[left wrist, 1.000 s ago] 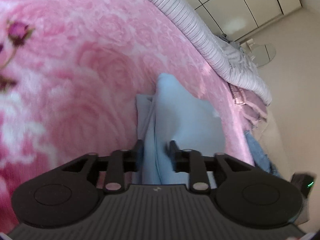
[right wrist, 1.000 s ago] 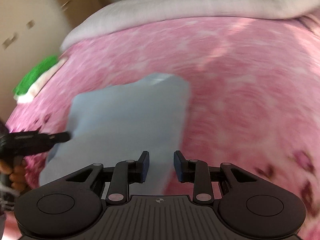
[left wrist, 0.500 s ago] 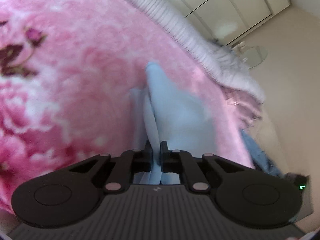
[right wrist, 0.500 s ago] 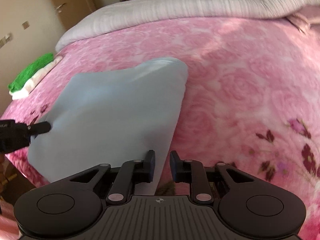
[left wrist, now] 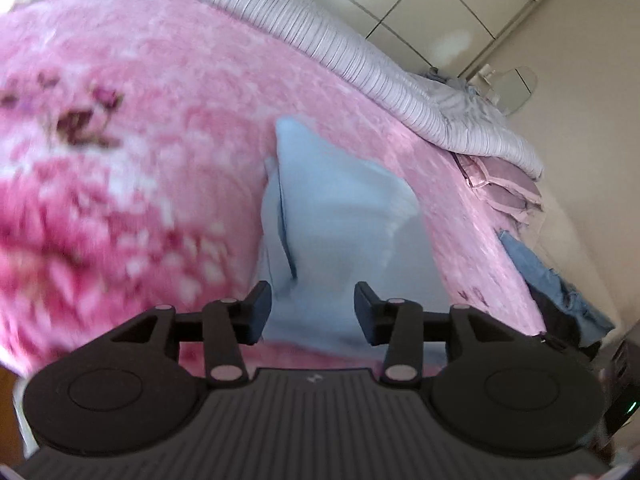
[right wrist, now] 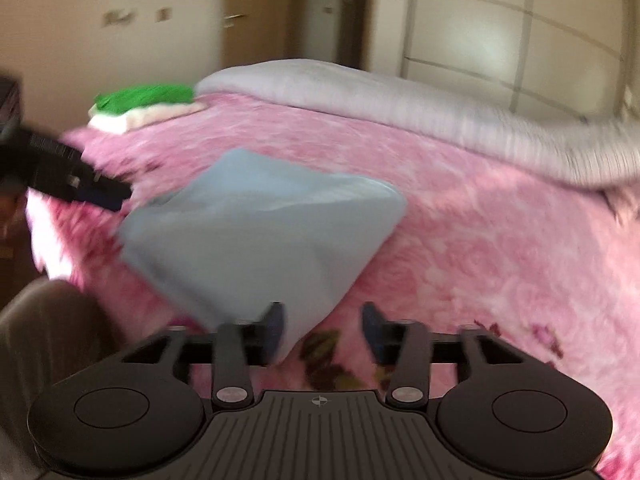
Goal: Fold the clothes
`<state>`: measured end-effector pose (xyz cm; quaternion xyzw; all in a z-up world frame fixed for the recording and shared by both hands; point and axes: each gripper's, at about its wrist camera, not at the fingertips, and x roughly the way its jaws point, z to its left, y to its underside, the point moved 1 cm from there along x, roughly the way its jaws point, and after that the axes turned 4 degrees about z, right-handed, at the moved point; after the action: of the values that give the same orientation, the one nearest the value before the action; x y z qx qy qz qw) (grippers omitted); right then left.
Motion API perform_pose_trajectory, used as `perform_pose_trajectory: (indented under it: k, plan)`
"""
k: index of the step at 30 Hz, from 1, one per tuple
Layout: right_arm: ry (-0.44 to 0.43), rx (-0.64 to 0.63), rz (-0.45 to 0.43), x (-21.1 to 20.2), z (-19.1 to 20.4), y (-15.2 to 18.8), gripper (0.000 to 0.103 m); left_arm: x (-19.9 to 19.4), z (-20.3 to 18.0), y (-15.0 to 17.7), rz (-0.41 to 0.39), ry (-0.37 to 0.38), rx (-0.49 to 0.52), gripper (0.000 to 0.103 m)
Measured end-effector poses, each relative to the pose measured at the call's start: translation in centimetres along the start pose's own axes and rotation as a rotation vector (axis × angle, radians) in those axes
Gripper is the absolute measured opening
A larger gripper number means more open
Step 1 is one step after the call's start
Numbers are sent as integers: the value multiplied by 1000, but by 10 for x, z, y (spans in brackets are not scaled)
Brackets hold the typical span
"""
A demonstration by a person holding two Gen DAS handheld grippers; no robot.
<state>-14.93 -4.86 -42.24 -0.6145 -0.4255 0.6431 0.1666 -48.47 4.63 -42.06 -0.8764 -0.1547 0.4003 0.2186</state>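
Note:
A folded light blue garment (left wrist: 344, 216) lies on the pink floral blanket (left wrist: 160, 120), near the bed's front edge. My left gripper (left wrist: 312, 308) stands open, its fingers apart on either side of the garment's near edge without gripping it. In the right wrist view the same garment (right wrist: 260, 232) lies flat with one corner pointing at me. My right gripper (right wrist: 324, 332) is open too; its left finger (right wrist: 274, 330) sits by that corner. The left gripper (right wrist: 116, 196) shows there as a dark blurred shape at the garment's far left corner.
A striped grey-lilac duvet (left wrist: 360, 52) is rolled along the far side of the bed. Green and white folded clothes (right wrist: 140, 106) are stacked at the bed's left corner. Blue denim (left wrist: 552, 280) hangs off the bed's right end. Wardrobe doors (right wrist: 500, 40) stand behind.
Both grippers were closed on the blue garment's edge half a second ago; both have opened and let go. The right one has drawn back and tilted up, and the garment now rests flat.

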Motion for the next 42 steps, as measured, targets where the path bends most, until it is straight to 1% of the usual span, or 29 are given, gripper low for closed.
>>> perform_pose_trajectory:
  k: [1,4,7,8,9,10,11,12,14,15,17,20,22,23,26,27,28,30,32,33,34,35,36,38,39,40,41,42]
  plan:
    - [3,-39,2,-1,7,2,53,1,1,4,10,18,-25,40]
    - [11,-155,10,-3,27,9,53,8,3,10,31,36,-84,40]
    - [75,-292,-1,4,47,13,53,21,8,7,32,43,-156,39]
    - [101,-334,-8,7,53,13,53,24,11,8,29,31,-169,38]
    - [123,-375,-23,11,57,14,49,28,13,9,26,20,-183,38]
    - [141,-416,-42,14,61,15,35,31,15,10,23,8,-196,28]
    - [145,-449,-47,17,65,16,26,34,18,11,21,-4,-210,17]
    - [143,-467,-43,20,67,17,15,38,20,12,18,-15,-223,15]
    - [157,-496,-30,27,71,22,12,41,27,17,13,-8,-226,15]
    - [157,-502,-10,32,72,25,12,41,27,18,10,-11,-219,14]
    - [135,-485,21,41,71,31,12,41,21,19,10,-38,-172,14]
    - [120,-541,25,40,71,31,15,36,14,17,33,-64,-148,12]
    - [69,-511,32,35,61,25,23,26,5,9,50,-78,-109,11]
    - [30,-461,38,30,53,18,24,20,1,6,43,-88,-83,11]
    - [-78,-223,16,11,21,-2,25,-3,-18,-9,-20,-84,4,11]
    - [-95,-139,7,10,10,-8,25,-6,-25,-15,-47,-81,35,11]
    - [-98,-69,8,14,3,-11,25,-5,-32,-22,-68,-80,72,12]
    - [-103,70,10,21,-13,-19,25,8,-41,-30,-73,-100,118,13]
    - [-108,210,12,28,-29,-27,25,27,-47,-31,-57,-107,161,13]
    - [-102,248,21,35,-31,-28,25,39,-48,-28,-38,-132,184,13]
    - [-97,261,38,42,-31,-26,25,51,-49,-25,-19,-158,206,13]
    - [-98,271,55,47,-31,-24,25,62,-47,-20,-3,-192,228,15]
    - [-95,263,71,52,-30,-22,25,72,-44,-15,12,-226,250,16]
    - [-82,221,100,62,-24,-19,25,74,-42,-10,-1,-228,249,16]
    - [-87,202,124,64,-25,-22,25,73,-43,-12,11,-232,249,16]
    - [-99,184,153,65,-28,-28,25,72,-44,-17,27,-235,242,15]
    - [-111,166,183,65,-31,-34,25,68,-46,-25,22,-230,242,14]
    - [-127,176,206,66,-37,-40,25,64,-48,-32,17,-225,243,14]
